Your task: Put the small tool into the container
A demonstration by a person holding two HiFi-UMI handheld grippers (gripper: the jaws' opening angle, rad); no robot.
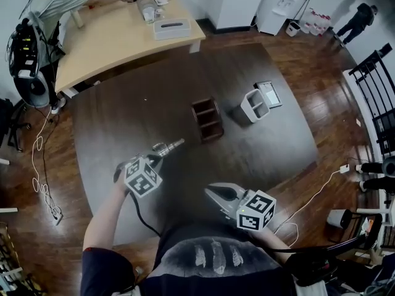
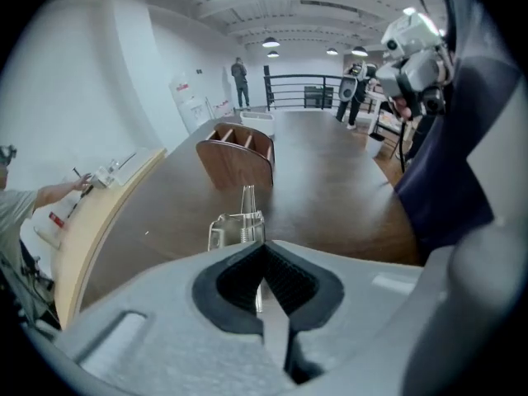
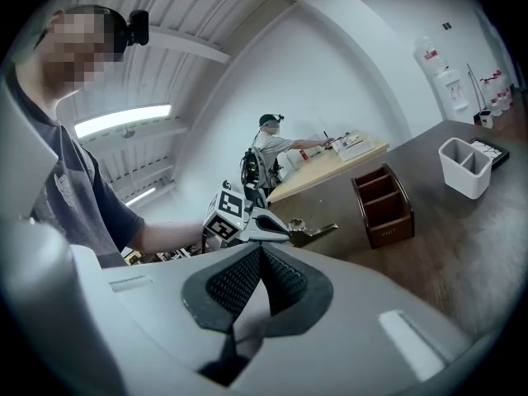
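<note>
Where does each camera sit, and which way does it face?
Head view: on the person's head, facing steeply down at the dark table; torso, left gripper and right gripper show.
Left gripper view: on the left gripper, facing along its jaws, shut on the small tool, toward the brown container; torso at right.
Right gripper view: on the right gripper, facing over its closed jaws toward the left gripper and white container; torso at left.
Shared: all three show the small tool and brown container.
</note>
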